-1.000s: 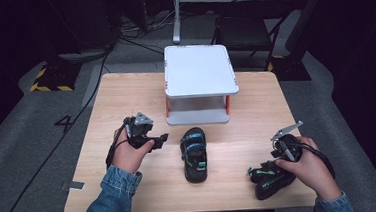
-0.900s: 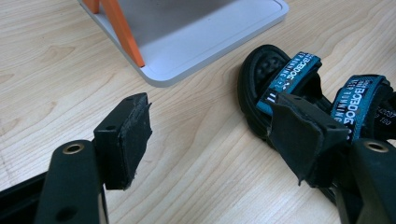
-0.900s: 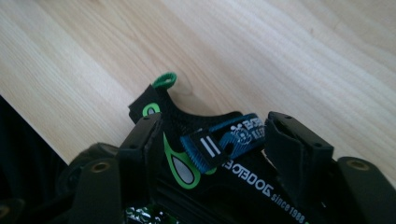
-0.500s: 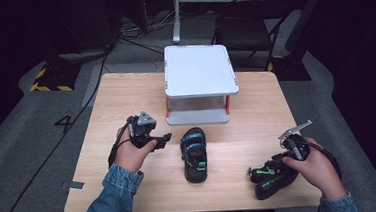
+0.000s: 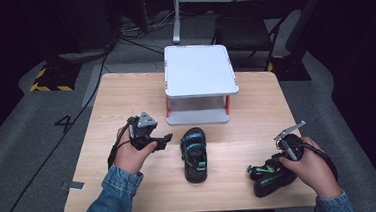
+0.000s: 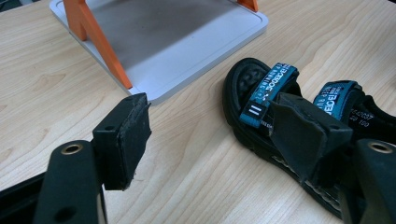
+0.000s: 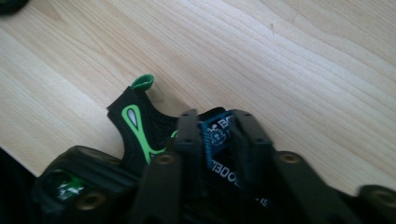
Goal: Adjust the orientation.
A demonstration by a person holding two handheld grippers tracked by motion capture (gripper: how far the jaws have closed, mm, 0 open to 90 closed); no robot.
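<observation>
A black sandal with blue straps [image 5: 194,158] lies in the middle of the wooden table [image 5: 125,90], toe toward me. My left gripper [image 5: 164,140] hovers just left of it, open; in the left gripper view the sandal [image 6: 268,86] lies partly behind the right pad [image 6: 303,135], and nothing sits between the jaws of the left gripper [image 6: 215,128]. A second black sandal with green trim [image 5: 268,178] rests at the table's front right edge. My right gripper [image 5: 274,166] is shut on it. In the right gripper view the right gripper [image 7: 217,128] pinches the blue strap [image 7: 215,134] of that sandal [image 7: 137,123].
A white two-level stand with orange legs [image 5: 198,70] occupies the table's far middle; its base plate [image 6: 177,46] lies close ahead of the left gripper. A dark chair [image 5: 243,32] and floor cables sit beyond the table. Bare wood lies left of the stand.
My left gripper has edged slightly right, nearer the middle sandal. My right hand has shifted a little right and tipped over the green-trimmed sandal, which stays at the front edge.
</observation>
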